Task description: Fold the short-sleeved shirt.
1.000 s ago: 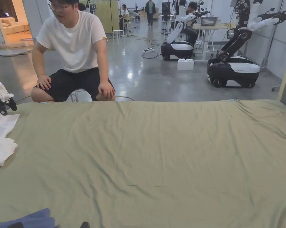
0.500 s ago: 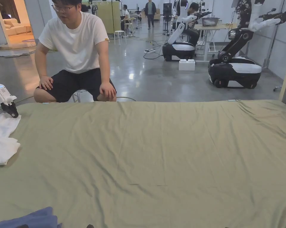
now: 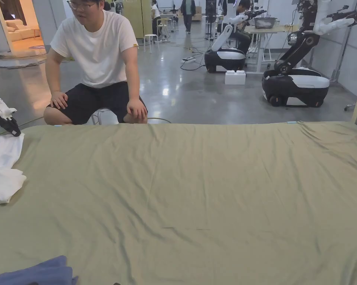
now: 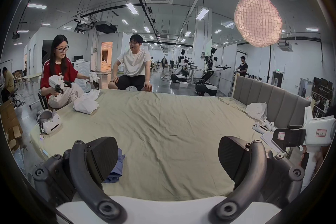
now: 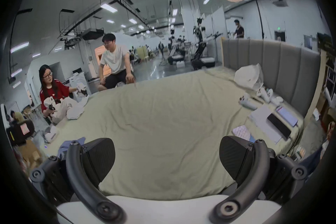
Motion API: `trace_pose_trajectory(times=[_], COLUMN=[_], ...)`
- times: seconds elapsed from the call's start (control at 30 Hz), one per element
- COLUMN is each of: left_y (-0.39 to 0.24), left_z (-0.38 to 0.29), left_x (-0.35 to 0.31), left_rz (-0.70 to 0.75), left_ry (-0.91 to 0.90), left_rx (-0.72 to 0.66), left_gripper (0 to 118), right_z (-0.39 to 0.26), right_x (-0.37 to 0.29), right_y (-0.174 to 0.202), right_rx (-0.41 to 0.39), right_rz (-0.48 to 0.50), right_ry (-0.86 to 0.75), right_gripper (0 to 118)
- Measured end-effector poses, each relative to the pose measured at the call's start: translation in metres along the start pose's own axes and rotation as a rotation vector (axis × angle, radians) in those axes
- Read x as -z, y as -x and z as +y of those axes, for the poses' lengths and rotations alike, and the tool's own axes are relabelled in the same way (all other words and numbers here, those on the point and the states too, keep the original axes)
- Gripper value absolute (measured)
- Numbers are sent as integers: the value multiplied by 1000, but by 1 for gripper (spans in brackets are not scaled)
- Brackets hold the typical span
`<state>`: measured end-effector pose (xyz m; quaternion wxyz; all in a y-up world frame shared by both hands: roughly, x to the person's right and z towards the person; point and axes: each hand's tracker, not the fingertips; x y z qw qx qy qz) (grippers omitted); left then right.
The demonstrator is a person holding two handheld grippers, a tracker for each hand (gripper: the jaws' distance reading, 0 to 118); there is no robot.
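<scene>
A crumpled blue shirt [image 3: 33,272] lies at the near left corner of the olive bed sheet [image 3: 196,185]. In the left gripper view the blue shirt [image 4: 116,168] sits just behind the left-hand jaw, and my left gripper [image 4: 167,155] is open with only sheet between its jaws. My right gripper [image 5: 167,155] is also open and holds nothing, with the blue shirt [image 5: 72,144] off to its left. The right gripper's white housing [image 4: 320,133] hangs at the bed's right side.
At the far left a white garment [image 3: 3,167] lies under another person's gripper [image 3: 9,126]. A person [image 3: 96,55] sits beyond the far edge. A headset [image 4: 51,122], controllers [image 5: 247,102], a white bag [image 5: 249,77] and flat devices [image 5: 278,124] line the bed's sides. Grey headboard [image 4: 272,97] on the right.
The head camera has tipped a little. The other person's gripper at the far left came down onto the white garment's edge and shut. The blue shirt stays put.
</scene>
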<state>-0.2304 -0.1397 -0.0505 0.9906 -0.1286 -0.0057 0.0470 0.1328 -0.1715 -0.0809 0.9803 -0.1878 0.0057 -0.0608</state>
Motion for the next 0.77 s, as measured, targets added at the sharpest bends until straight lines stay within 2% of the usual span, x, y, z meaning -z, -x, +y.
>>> trace_pose_trajectory(times=[0.03,0.13,0.3,0.4,0.5,0.63,0.7,0.77], left_y=[-1,-2,-4,-4,-1,-17,-32,-39], left_z=[-2,-6,-31,-59,-83,-94,-92,-85], left_x=[0,9,51,103,163,278,344,410], left_rz=[15,41,45,22,-60,-103,-68,-52], left_ry=[-8,6,69,183,291,354,370,439], left_rx=[1,5,-5,-50,-144,-20,58,5], left_gripper=[112,112,115,115,115,115,115,115], right_z=[-2,-12,-31,-45,-53,-42,-28,-7], right_x=[0,6,41,82,136,251,318,376], right_y=[2,0,-5,-11,-18,-29,-32,-33], right_rx=[-55,-163,-128,-113,-120,-132,-138,-159], right_rz=[-23,25,17,25,18,65,46,-4], right_ry=[-12,-27,81,162,204,256,274,286], right_gripper=[113,115,115,115,115,116,116,116])
